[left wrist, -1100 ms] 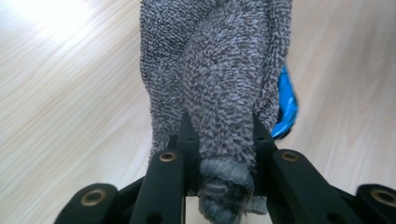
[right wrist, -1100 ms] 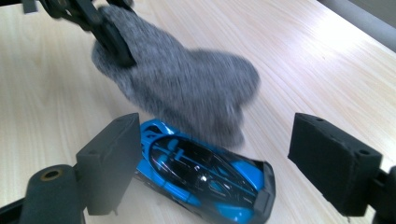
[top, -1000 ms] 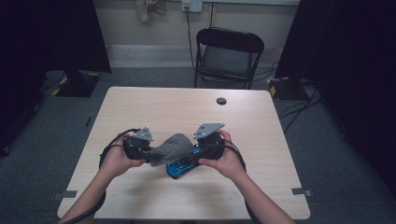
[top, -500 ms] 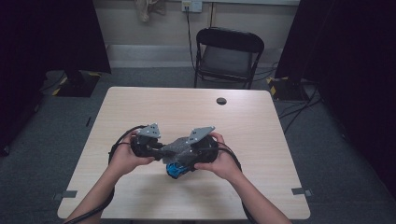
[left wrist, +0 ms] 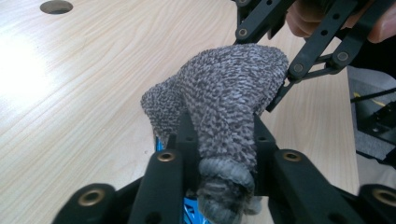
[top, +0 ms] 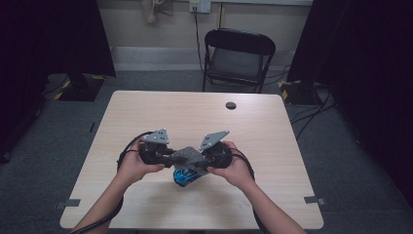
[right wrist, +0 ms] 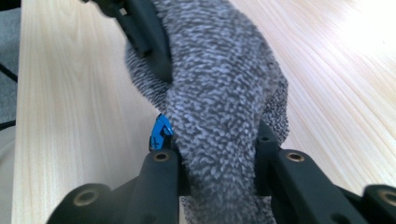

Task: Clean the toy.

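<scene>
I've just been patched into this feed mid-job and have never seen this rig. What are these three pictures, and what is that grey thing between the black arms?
No robot here: a person holds a hand-held two-jaw gripper in each hand. The high view looks down on the pale wooden table; the left gripper and right gripper meet near its front edge. The other two pictures come from cameras riding on each gripper, looking along its black jaws. The grey speckled knitted sock is stretched between them: the left gripper is shut on its cuff end, and the right gripper's jaws have just closed on the other end. A bright blue object lies beneath, too hidden to identify. A round hole sits farther back.
</scene>
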{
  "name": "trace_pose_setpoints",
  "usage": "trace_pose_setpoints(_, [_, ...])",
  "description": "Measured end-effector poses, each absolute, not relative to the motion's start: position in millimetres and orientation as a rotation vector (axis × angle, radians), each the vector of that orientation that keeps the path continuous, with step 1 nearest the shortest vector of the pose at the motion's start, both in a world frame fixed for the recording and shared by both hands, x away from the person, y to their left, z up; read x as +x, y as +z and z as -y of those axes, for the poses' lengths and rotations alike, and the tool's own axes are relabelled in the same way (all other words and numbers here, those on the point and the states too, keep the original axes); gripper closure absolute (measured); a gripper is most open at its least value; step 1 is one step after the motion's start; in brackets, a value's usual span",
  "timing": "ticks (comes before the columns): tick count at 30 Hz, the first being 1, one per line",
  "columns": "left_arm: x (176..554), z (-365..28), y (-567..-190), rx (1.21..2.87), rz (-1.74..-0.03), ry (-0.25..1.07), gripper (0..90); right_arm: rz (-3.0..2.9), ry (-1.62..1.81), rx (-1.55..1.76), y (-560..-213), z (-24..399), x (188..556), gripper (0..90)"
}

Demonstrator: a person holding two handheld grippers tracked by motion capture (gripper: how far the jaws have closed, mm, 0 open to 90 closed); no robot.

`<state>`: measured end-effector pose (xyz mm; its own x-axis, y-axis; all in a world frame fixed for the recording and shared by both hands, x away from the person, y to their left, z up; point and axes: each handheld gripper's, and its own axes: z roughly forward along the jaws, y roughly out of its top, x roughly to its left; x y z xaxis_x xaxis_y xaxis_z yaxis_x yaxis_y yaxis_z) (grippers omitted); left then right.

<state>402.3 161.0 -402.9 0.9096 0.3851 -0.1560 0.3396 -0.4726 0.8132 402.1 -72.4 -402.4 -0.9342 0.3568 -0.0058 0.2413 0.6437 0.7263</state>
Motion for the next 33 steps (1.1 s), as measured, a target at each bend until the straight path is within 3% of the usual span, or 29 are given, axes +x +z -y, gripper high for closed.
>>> trace_pose_setpoints(2, [402,-160,-403,2.105,-0.529,0.085,64.9,-2.711,1.165,0.513,-402,75,403,71.2])
trace_pose_setpoints(4, [402,-159,-404,2.107,-0.545,0.088,47.9,-2.709,1.146,0.527,-402,77,403,71.3])
trace_pose_setpoints(7, [401,-160,-406,2.134,-0.566,0.152,33.0,-2.703,1.127,0.545,-400,82,404,71.3])
trace_pose_setpoints(10, [400,-162,-408,2.143,-0.583,0.182,22.9,-2.681,1.125,0.59,-397,91,408,71.3])
trace_pose_setpoints(19, [399,-150,-429,2.188,-0.591,0.188,16.8,-2.614,1.1,0.729,-393,129,419,70.9])
trace_pose_setpoints(33, [410,-108,-471,2.272,-0.596,0.203,16.2,-2.557,0.97,0.914,-425,169,428,69.8])
